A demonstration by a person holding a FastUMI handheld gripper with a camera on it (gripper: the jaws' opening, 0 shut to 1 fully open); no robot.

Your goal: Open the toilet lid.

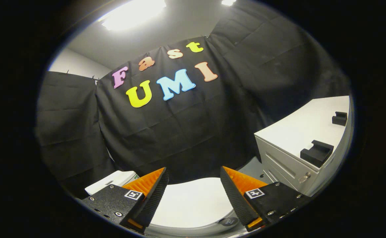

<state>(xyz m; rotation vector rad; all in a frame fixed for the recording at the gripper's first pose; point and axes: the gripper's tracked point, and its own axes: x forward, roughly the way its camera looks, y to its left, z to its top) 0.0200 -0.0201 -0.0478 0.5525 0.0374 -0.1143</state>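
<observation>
Gripper (194, 188) hovering lower centre, fingers gaping wide, holding nothing, over closed lid (193, 203); risking sliding off its smooth top without hooking the rim.

Toilet lid (193, 201), lower centre: smooth, glossy, plastic-like. Gripper (194, 177) spread apart over it, touching nothing — ribbed fingers (156, 195), matt housings with metal screws. Booth wall (186, 132), centre: matt creased cloth. Cabinet (298, 138), right: smooth painted surface, metal lock, two matt blocks (317, 152) on top. Ceiling (166, 33), upper centre: matt.
</observation>
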